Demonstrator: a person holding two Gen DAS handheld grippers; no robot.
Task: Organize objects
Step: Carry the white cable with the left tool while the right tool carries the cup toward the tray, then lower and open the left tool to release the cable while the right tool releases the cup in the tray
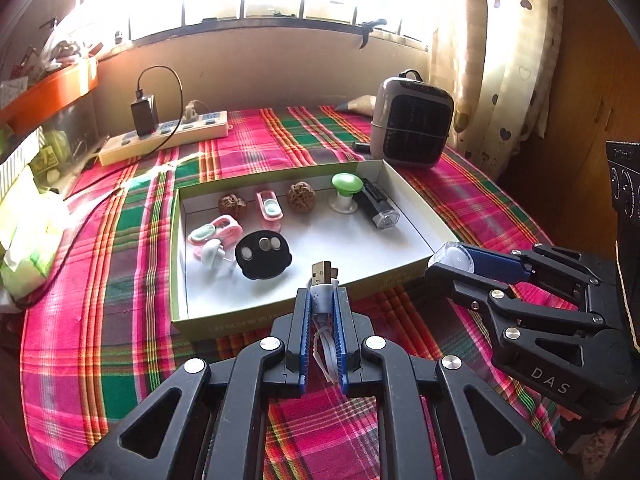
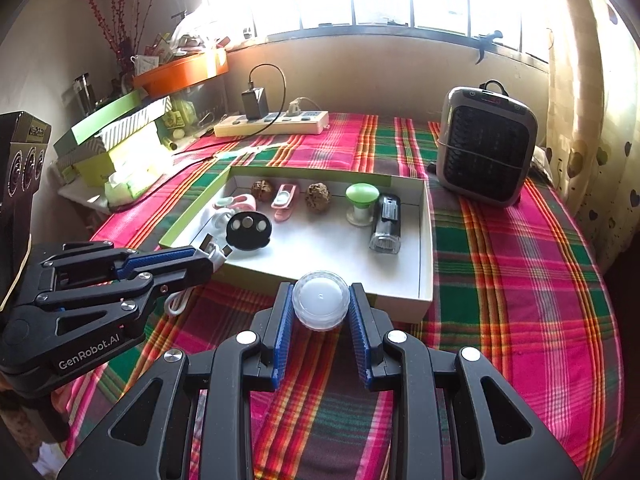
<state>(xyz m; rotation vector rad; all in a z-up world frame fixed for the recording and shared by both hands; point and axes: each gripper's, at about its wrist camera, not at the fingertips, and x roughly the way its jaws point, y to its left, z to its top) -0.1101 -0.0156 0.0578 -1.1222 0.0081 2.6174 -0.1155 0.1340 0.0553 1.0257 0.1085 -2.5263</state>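
The left gripper (image 1: 323,300) has its fingers clamped on a white USB cable (image 1: 322,280) just above the box's (image 1: 416,220) near rim. The right gripper (image 2: 320,300) pinches a round clear cap (image 2: 320,298) near the box's near right corner.

A woven plaid cloth (image 2: 500,248) with a matt, slightly coarse weave is seen across the table. The shallow box (image 1: 416,216) looks like cardboard, smooth white inside. At its 12 o'clock edge two rough, wrinkled walnuts (image 1: 301,197) are seen. The left gripper (image 1: 322,300) shows matt black plastic, ribbed blue pads and shiny metal pins; a glossy white cable with a metal USB plug (image 1: 322,274) is pinched. A translucent, ridged plastic cap (image 2: 321,300) is clamped in the right gripper (image 2: 320,312).
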